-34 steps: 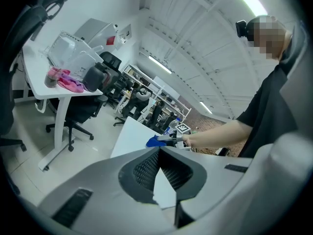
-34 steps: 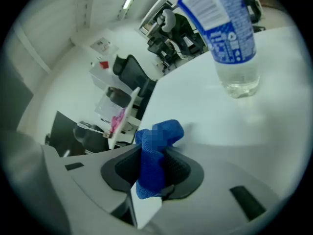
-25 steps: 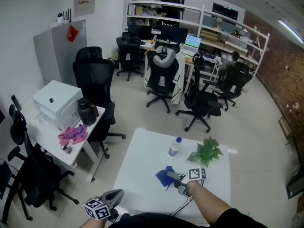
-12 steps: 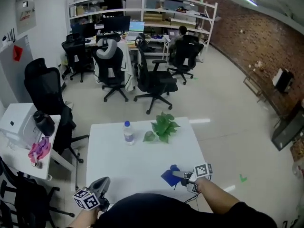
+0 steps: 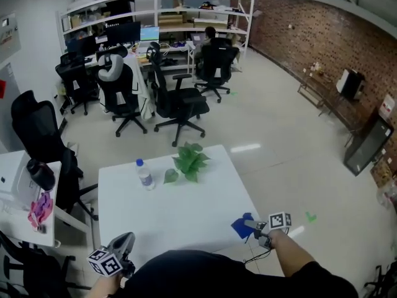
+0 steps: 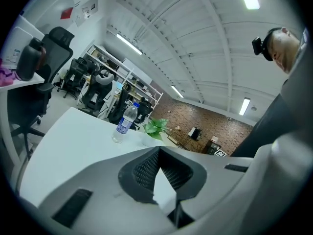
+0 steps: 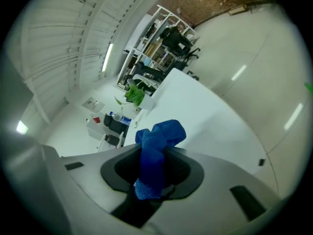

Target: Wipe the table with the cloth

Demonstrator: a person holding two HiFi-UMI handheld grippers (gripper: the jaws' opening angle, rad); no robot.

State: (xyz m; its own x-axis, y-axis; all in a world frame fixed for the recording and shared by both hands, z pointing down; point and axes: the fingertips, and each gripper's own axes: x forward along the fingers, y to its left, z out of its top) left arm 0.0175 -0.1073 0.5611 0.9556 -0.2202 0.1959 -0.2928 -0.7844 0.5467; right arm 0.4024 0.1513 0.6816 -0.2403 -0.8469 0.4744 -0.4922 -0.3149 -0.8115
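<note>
My right gripper [image 5: 257, 228] is shut on a crumpled blue cloth [image 5: 241, 227] at the near right corner of the white table [image 5: 173, 210]. In the right gripper view the cloth [image 7: 155, 146] bunches up between the jaws and pokes out past them, with the table [image 7: 195, 102] stretching away beyond. My left gripper [image 5: 126, 241] hangs off the table's near left corner, jaws together with nothing in them. In the left gripper view it [image 6: 159, 152] points across the table [image 6: 73, 136].
A water bottle [image 5: 144, 174] and a small green plant [image 5: 186, 160] stand at the table's far side. A side table [image 5: 25, 222] with a pink rag stands to the left. Several black office chairs [image 5: 177, 104] stand beyond, and a brick wall [image 5: 322, 36] runs along the right.
My right gripper has swept the blue cloth from the middle of the table's near edge to its near right corner. The left gripper stayed off the near left corner.
</note>
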